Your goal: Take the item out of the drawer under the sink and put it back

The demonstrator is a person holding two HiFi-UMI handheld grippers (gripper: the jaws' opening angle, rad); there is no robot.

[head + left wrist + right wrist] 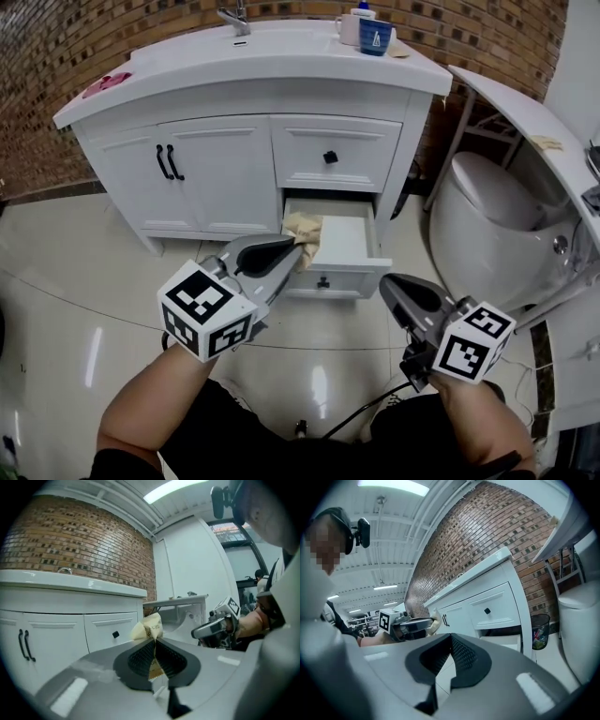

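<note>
The lower drawer (pixel 367 251) of the white vanity (pixel 234 94) stands pulled open, its inside bare white. My left gripper (pixel 298 246) hovers at the drawer's left front corner, shut on a crumpled tan packet (pixel 305 228). In the left gripper view the packet (pixel 149 627) sticks up from between the black pads (pixel 140 660), pinched by its lower edge. My right gripper (pixel 386 286) hangs lower and to the right, in front of the drawer front, jaws together with nothing in them. The right gripper view shows its pad tips (pixel 461 656) meeting and the open drawer (pixel 506 641) beyond.
The upper drawer (pixel 330 157) with a black knob is shut, as are the cabinet doors (pixel 169 161). A white toilet (pixel 487 216) stands right of the vanity, with a waste bin (pixel 540 630) between them. Cups (pixel 375 36) and a pink cloth (pixel 105 84) sit on the counter. A cable (pixel 366 408) lies on the tiled floor.
</note>
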